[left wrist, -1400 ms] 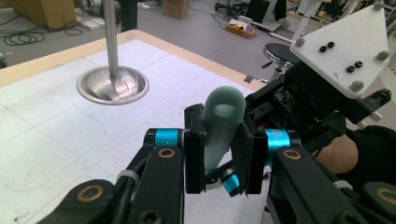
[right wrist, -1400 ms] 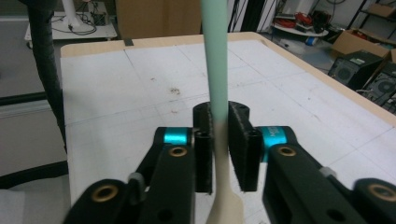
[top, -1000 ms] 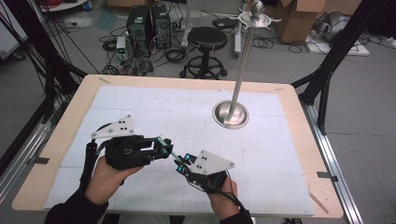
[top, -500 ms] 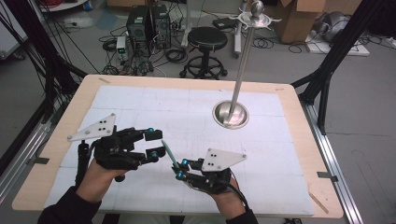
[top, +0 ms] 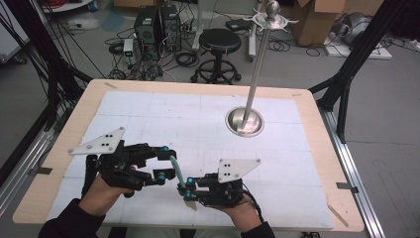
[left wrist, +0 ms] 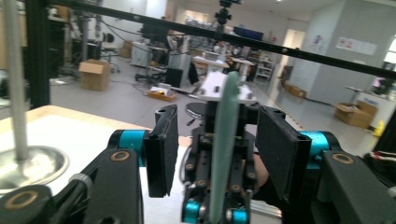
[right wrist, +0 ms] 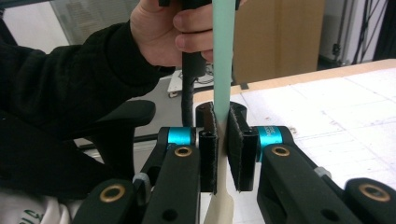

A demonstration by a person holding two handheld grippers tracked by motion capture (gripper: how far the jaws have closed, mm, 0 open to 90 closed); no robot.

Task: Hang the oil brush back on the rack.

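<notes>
Right gripper (top: 187,189) clamped on thin green strip (top: 175,168), upright, likely presenting it for handover. Left gripper (top: 165,162) jaws apart, flanking strip's upper end, not yet touching. Metal stand (top: 244,121) well beyond on surface (top: 208,106).

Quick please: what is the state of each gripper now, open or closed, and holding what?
Left gripper: open, its jaws on either side of the flat pale green strip, not touching it.
Right gripper: closed on the strip.
</notes>
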